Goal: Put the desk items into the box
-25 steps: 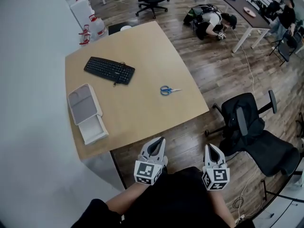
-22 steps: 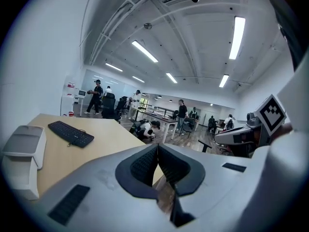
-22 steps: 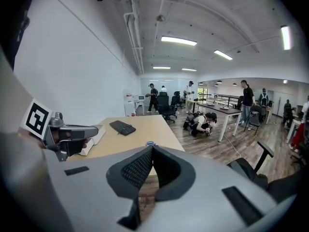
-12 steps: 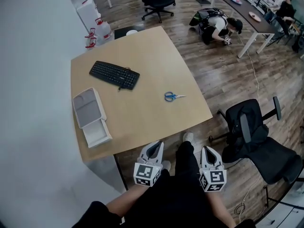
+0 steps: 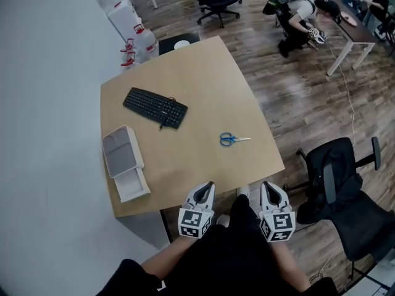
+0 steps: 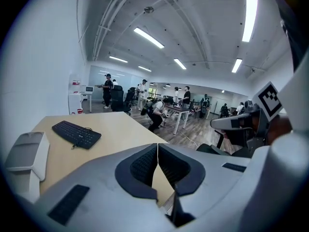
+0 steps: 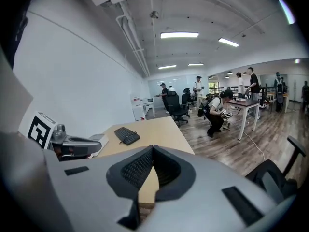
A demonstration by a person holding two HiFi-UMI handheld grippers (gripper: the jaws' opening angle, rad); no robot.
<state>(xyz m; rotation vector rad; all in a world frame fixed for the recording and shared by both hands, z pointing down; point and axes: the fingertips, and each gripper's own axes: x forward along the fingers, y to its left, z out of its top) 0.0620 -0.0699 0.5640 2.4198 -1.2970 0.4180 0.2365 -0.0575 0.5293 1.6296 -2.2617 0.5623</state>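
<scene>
We are moving the left gripper (image 5: 205, 190) and right gripper (image 5: 270, 189), both closed and empty, nearer the desk (image 5: 203, 73) than before. The keyboard (image 5: 155, 107), scissors (image 5: 233, 139) and open box (image 5: 125, 163) are lying on it.

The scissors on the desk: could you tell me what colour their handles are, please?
The scissors have blue handles, clearest in the head view.

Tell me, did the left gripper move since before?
Yes. The left gripper moved toward the table: in the head view its tip now meets the table's near edge, where a gap lay between them before.
</scene>
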